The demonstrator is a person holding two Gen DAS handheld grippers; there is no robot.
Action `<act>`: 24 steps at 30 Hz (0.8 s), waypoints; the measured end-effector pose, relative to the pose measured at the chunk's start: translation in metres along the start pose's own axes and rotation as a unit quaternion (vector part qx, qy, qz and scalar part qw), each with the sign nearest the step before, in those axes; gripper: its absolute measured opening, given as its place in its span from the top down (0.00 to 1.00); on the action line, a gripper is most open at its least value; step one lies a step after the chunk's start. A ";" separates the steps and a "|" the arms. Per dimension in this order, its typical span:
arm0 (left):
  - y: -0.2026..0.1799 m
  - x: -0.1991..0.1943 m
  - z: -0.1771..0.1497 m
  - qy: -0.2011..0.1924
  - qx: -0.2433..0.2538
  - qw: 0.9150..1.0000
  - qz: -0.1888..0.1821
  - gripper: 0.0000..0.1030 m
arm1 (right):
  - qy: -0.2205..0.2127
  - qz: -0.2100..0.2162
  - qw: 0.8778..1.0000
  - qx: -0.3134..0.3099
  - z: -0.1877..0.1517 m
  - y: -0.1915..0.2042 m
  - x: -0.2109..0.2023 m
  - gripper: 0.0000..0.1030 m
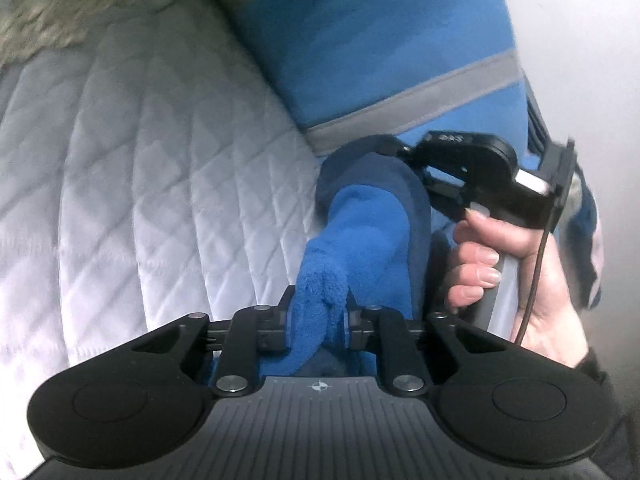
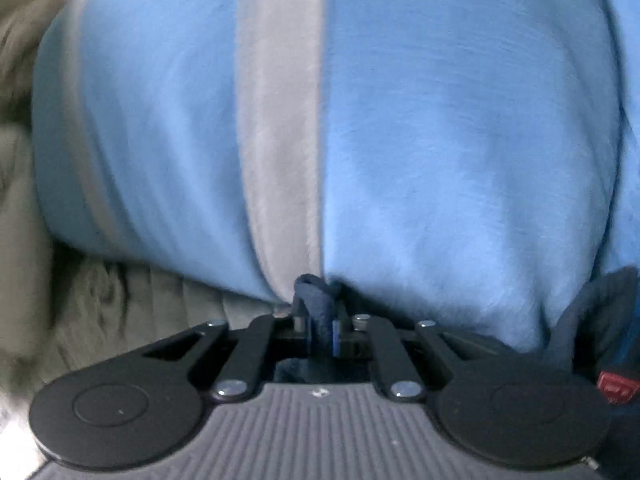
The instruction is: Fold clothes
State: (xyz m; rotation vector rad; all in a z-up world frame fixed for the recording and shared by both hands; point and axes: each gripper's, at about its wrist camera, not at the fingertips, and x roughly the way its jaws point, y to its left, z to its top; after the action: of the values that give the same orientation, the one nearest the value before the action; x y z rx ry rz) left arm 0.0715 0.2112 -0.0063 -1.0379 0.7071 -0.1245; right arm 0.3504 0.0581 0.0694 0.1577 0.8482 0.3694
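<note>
The blue fleece [image 1: 360, 60] lies on the quilted bed [image 1: 140, 180], stretching away from both claws. The left claw [image 1: 318, 322] pinches a bright-blue fold. Just beside it, the right claw [image 2: 320, 330] pinches a navy edge at the grey stripe [image 2: 280, 140].

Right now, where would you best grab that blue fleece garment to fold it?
By its dark navy edge, coming in low from the near side. That hem bunches into a thin ridge above the white quilt, so the right tongs and left tongs pinch it easily.
</note>
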 end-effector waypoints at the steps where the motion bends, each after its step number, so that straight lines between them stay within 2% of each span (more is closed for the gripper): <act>1: 0.001 -0.001 -0.001 0.000 -0.012 1.000 -0.003 0.81 | 0.001 0.004 1.000 0.012 0.001 -0.004 0.000 0.91; 6: 0.008 -0.002 -0.008 0.003 -0.048 0.999 -0.018 0.81 | -0.002 0.033 0.996 0.087 0.001 -0.024 0.000 0.91; 8: 0.013 -0.003 -0.011 0.002 -0.054 0.998 -0.015 0.81 | 0.000 0.051 0.990 0.131 -0.001 -0.035 0.002 0.91; 11: 0.010 -0.012 -0.014 -0.008 -0.039 0.999 -0.016 0.80 | -0.003 0.088 0.977 0.197 -0.005 -0.051 0.002 0.90; 14: -0.003 -0.024 -0.012 -0.035 0.018 0.999 0.016 0.76 | -0.010 0.103 0.969 0.226 -0.006 -0.057 -0.001 0.89; 15: -0.009 -0.029 -0.012 -0.057 0.048 0.997 0.035 0.75 | -0.014 0.107 0.968 0.226 -0.005 -0.056 -0.004 0.88; 18: -0.028 -0.043 -0.010 -0.120 0.135 0.980 0.086 0.75 | -0.024 0.099 0.980 0.172 0.003 -0.043 -0.015 0.83; 19: -0.030 -0.043 -0.007 -0.126 0.150 0.977 0.080 0.74 | -0.033 0.092 0.984 0.148 0.007 -0.038 -0.021 0.81; 20: -0.032 -0.042 -0.003 -0.131 0.165 0.975 0.073 0.68 | -0.046 0.088 0.986 0.131 0.011 -0.034 -0.028 0.71; 21: -0.033 -0.041 0.000 -0.135 0.176 0.973 0.066 0.57 | -0.055 0.085 0.988 0.118 0.016 -0.030 -0.034 0.60; 23: -0.025 -0.034 0.010 -0.127 0.164 0.977 0.048 0.46 | -0.062 0.076 0.991 0.087 0.024 -0.022 -0.047 0.26; 24: -0.020 -0.027 0.016 -0.113 0.157 0.980 0.045 0.44 | -0.061 0.068 0.994 0.068 0.026 -0.016 -0.052 0.19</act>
State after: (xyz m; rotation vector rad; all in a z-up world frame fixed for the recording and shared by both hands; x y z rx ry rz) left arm 0.0642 0.2240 0.0279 -0.7031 0.5069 -0.0359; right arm 0.3425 0.0237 0.1187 0.3623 0.7435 0.4248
